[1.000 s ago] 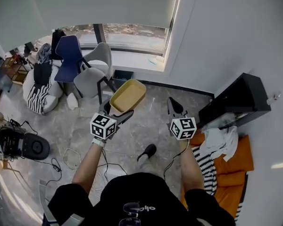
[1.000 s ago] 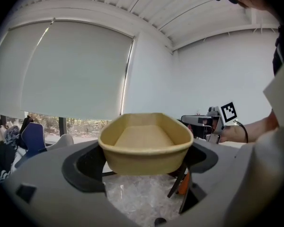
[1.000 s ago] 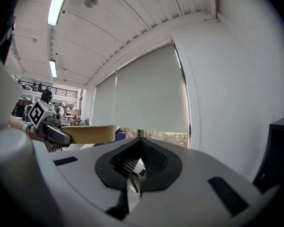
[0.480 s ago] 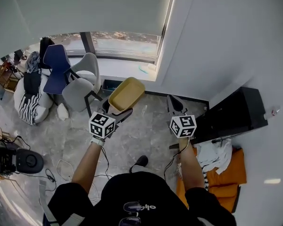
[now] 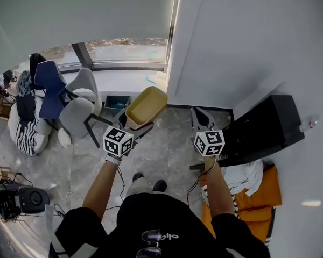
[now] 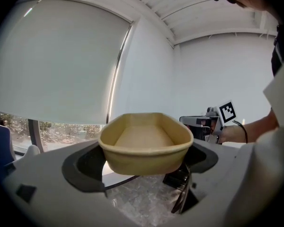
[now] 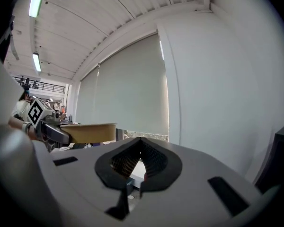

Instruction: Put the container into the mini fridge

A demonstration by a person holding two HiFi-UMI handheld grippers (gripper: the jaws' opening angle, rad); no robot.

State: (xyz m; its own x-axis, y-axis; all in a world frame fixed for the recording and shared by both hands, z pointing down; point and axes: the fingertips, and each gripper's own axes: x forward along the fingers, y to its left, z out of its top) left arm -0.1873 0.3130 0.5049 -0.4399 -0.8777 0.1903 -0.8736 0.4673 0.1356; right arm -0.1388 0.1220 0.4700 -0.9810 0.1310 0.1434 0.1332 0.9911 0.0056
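— Since a second ago we've swung to the right: the chairs have slid off to the left edge of the head view and the black cabinet [image 5: 264, 127] now sits closer to us. So where does that leave the load?

— Same place, in the left gripper [image 6: 144, 168]. Its jaws are clamped on the near short end of the container [image 6: 144, 143], which rides level, open side up and empty. Its long axis runs straight out from the jaws, pointing ahead and a little to the right.

— And the other hand?

— The right gripper [image 7: 139, 162] carries nothing; its jaws are pressed together. It hangs between the container and the cabinet, just beside the cabinet's near corner, so it's the closer of our two tools.

— We take that cabinet for the mini fridge?

— That's our reading, and from here we can't tell how its door stands. It lies to the right of the container, across the right gripper's line.

— What's around it?

— Bare white wall [image 5: 242, 47] ahead, marble floor [image 5: 169, 144] beneath, white cloth [image 5: 248, 171] on an orange cushion [image 5: 261, 192] beside the cabinet. Blue chair [image 5: 47, 82] and grey chair [image 5: 78, 112] stand well apart on the left.
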